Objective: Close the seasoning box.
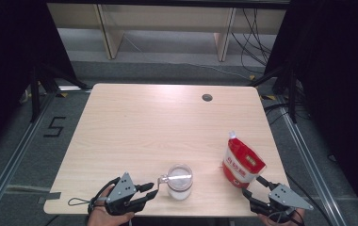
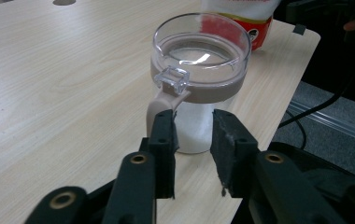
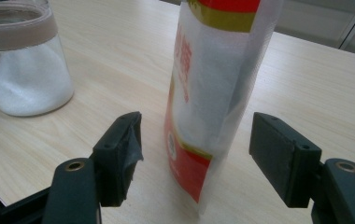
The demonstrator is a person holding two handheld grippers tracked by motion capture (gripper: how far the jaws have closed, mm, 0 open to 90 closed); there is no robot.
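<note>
Jar (image 1: 180, 182) of white granules (looks like sugar or salt) sits near the front edge of the counter (image 1: 134, 132), with its clear lid (image 2: 202, 49) seated in the brownish collar and the latch tab sticking out toward the person's left. The red and white pouch (image 1: 241, 162) stands upright just to the right of it, apart from the jar, spout at the top, not yet opened as far as anyone can tell.

Left gripper (image 1: 151, 190) is parked right at the jar's latch side. In the left gripper view its jaws are parted a bit, with the hanging strap of the latch right by the left pad and a gap to the right pad, so it reads as not squeezing anything. Right gripper (image 1: 253, 187) sits behind the pouch, jaws spread wide on either side of it; in the right gripper view both pads stand clear of the bag, so no grip there either.

So progress-wise: looks like the early bit of a refill job. Both things are in place and both grippers lined up, but the lid's still on, the pouch is still on the counter, and nothing has been poured. Opening the jar and picking up the pouch are all still to do, going by this.
</note>
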